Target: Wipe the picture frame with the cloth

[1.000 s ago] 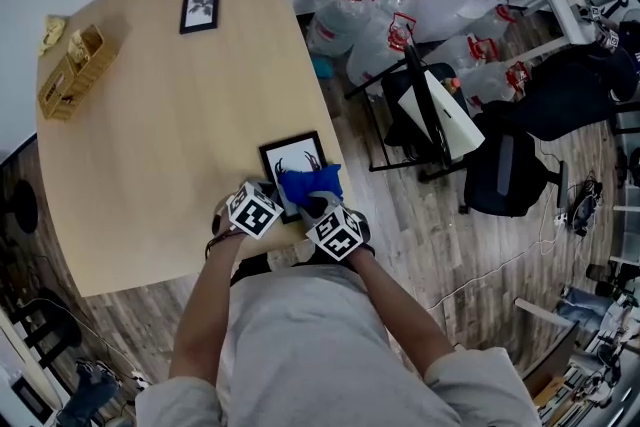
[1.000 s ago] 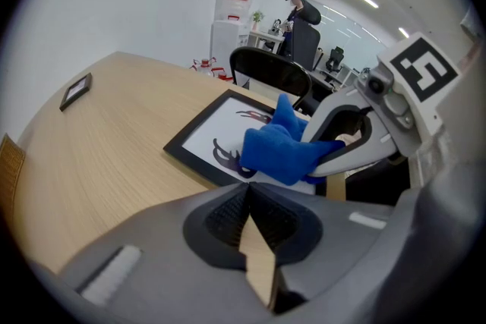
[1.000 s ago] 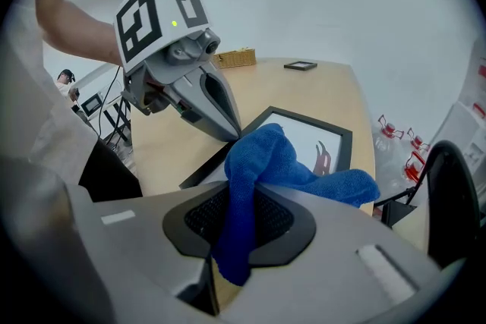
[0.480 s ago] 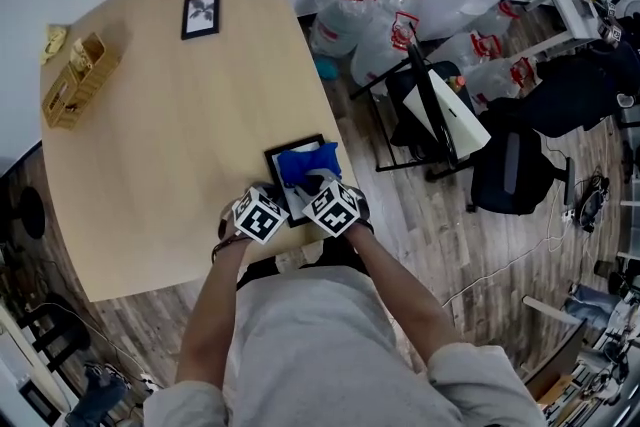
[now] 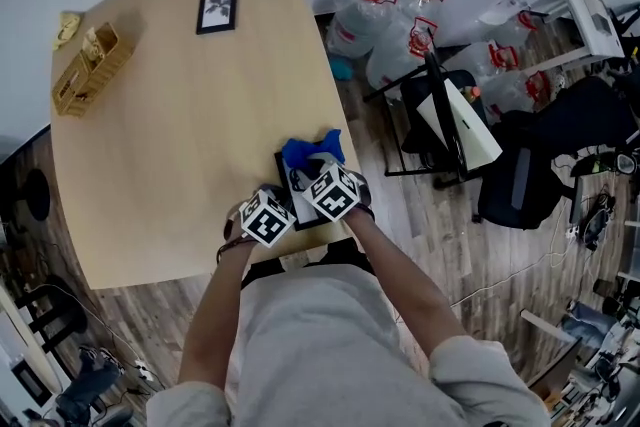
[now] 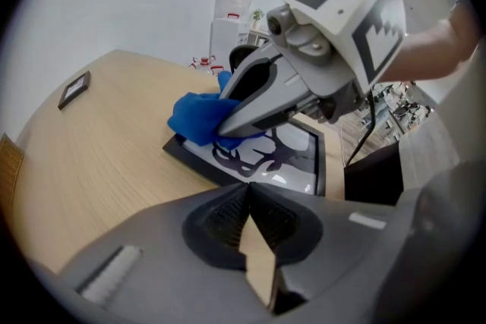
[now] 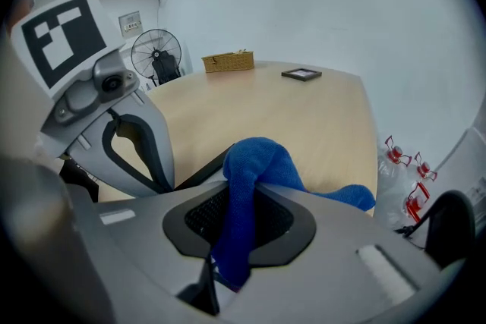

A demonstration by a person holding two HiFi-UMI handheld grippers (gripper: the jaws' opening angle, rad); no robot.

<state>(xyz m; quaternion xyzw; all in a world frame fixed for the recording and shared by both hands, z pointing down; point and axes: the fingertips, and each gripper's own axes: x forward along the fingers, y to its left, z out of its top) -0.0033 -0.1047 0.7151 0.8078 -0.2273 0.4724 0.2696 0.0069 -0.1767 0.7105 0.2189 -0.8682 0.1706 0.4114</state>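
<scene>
A black picture frame [image 5: 299,182] with a dark antler-like print lies flat near the table's front right edge; in the left gripper view the picture frame [image 6: 298,156] shows its white glass. My right gripper [image 7: 241,193] is shut on a blue cloth [image 7: 260,161] and presses it on the frame's far end. In the head view the cloth [image 5: 312,150] bunches over that end. My left gripper [image 6: 247,192] is shut, resting just short of the frame's near left side, with only table showing between its jaws. Both marker cubes sit side by side above the frame.
The wooden table [image 5: 180,135] also carries a small black frame [image 5: 218,9] at the back and a wicker basket [image 5: 92,70] at the far left. Water bottles [image 5: 390,25], a black chair [image 5: 520,170] and cables stand on the floor to the right.
The right gripper has slid the blue cloth from the frame's middle toward its far end. The left gripper has stayed beside the frame.
</scene>
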